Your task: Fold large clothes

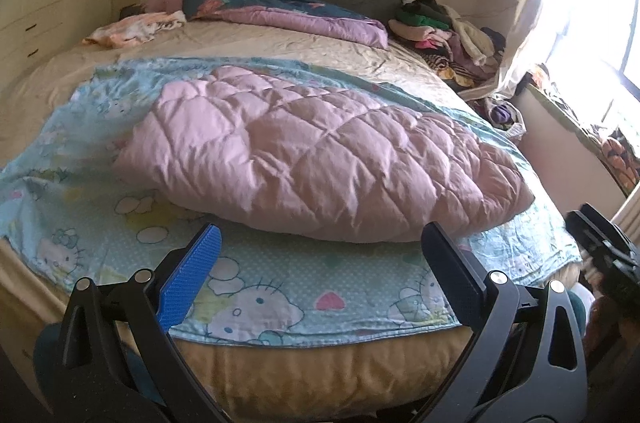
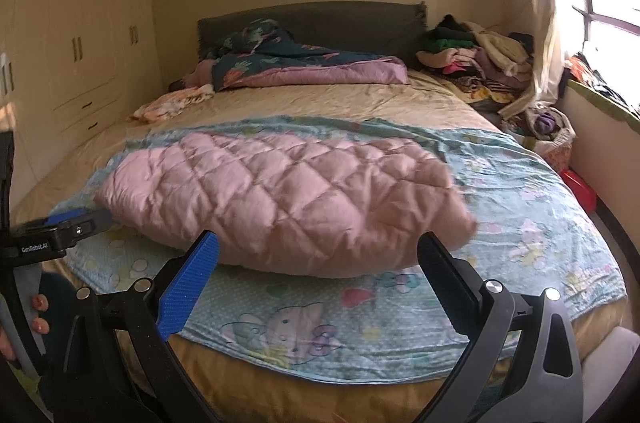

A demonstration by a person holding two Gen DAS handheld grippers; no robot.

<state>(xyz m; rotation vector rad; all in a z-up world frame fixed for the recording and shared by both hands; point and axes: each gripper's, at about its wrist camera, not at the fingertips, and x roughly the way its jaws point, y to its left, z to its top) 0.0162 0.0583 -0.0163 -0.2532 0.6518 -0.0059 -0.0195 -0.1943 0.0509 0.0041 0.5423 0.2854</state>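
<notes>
A pink quilted padded garment (image 1: 312,151) lies folded in a thick bundle on a light blue cartoon-print sheet (image 1: 280,299) near the foot of the bed. It also shows in the right wrist view (image 2: 288,191), on the same sheet (image 2: 540,223). My left gripper (image 1: 320,235) is open and empty, just in front of the bundle's near edge. My right gripper (image 2: 320,243) is open and empty, also just short of the bundle's near edge. The left gripper's body shows at the left of the right wrist view (image 2: 60,235).
The bed (image 2: 320,103) has a beige sheet, a dark floral duvet (image 2: 288,63) by the headboard and a small patterned cloth (image 2: 172,105). A heap of clothes (image 2: 476,59) lies at the far right corner. Wardrobes (image 2: 76,55) stand left, a window (image 2: 600,3) right.
</notes>
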